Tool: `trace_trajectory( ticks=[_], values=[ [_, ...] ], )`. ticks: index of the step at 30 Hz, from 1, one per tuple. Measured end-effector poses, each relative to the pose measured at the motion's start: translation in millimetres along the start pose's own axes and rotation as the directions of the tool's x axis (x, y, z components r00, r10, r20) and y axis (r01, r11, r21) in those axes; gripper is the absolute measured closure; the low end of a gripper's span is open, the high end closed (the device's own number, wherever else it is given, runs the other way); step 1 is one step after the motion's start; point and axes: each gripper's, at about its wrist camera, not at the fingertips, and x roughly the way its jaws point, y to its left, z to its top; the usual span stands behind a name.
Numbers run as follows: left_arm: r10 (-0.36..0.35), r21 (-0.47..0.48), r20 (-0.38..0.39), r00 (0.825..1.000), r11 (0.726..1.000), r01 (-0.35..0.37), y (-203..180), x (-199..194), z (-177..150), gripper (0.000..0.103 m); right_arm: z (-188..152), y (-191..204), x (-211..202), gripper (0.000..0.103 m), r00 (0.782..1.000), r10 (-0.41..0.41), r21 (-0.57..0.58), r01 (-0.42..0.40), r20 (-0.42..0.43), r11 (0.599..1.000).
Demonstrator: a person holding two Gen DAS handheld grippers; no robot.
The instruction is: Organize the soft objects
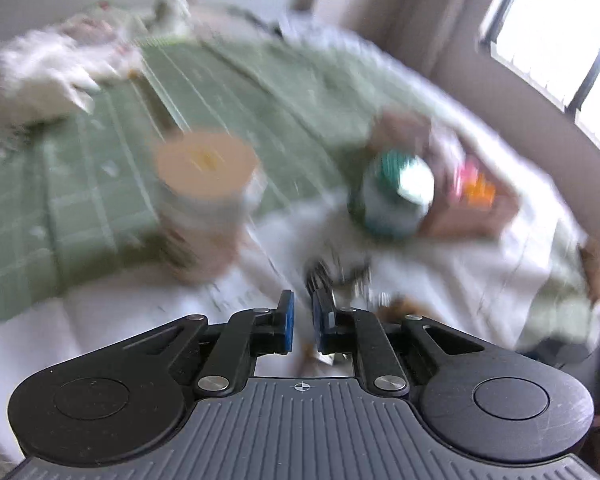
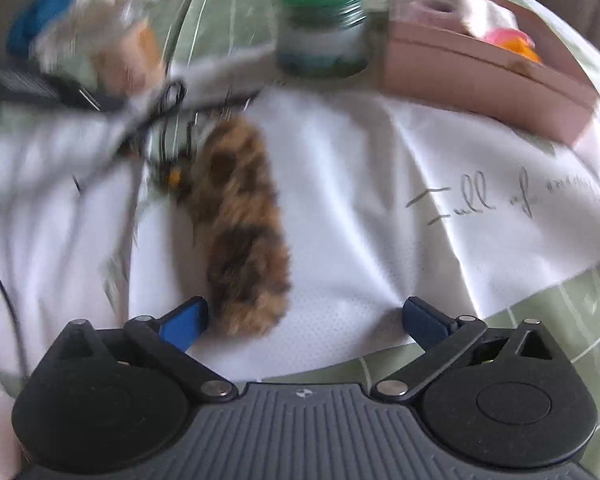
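Lengthwise, furry tail [image 2: 240, 232] on white cloth [image 2: 360, 200], tip toward right claw [image 2: 302, 316]

Bright daylight came in through the big glass window [image 1: 560, 28], which glared white. Both pictures were smeared with blur, most on the round green-lidded jar [image 1: 396, 196]. The edges curved and went dark.

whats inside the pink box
In the pink box, a pink roll, something white and pink and orange items show above the rim. The near wall hides anything lower, and blur prevents naming them.
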Motion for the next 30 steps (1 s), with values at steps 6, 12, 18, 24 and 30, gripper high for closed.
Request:
trace_trajectory(
  ticks=[6, 12, 18, 24, 30],
  values=[
    [-0.084, -0.207, 0.095, 0.992, 0.973, 0.102, 42.8, -11.7, -1.8, 0.093, -8.2, 4.9, -1.7, 0.000, 0.999, -0.004, -0.048, 0.006, 0.038, 0.999],
    [-0.031, -0.101, 0.036, 0.999, 0.994, 0.034, -3.0, 19.8, 1.6, 0.088, -8.2, 9.1, -0.7, 0.000, 0.998, -0.022, -0.080, 0.026, 0.057, 0.996],
    [0.111, 0.106, -0.018, 0.994, 0.988, -0.109, -65.1, 80.8, -21.6, 0.080, -8.7, 10.2, -1.8, 0.000, 0.997, -0.021, -0.092, 0.028, 0.077, 0.995],
    [0.239, 0.143, -0.054, 0.970, 0.963, -0.229, -62.2, 107.6, -33.0, 0.076, -11.4, 12.7, -5.1, 0.000, 0.994, -0.028, -0.104, 0.039, 0.101, 0.994],
    [0.163, 0.129, -0.027, 0.986, 0.979, -0.158, -46.6, 101.9, -38.9, 0.076, -11.8, 16.4, -6.6, 0.000, 0.995, -0.029, -0.117, 0.041, 0.098, 0.992]
  ],
)
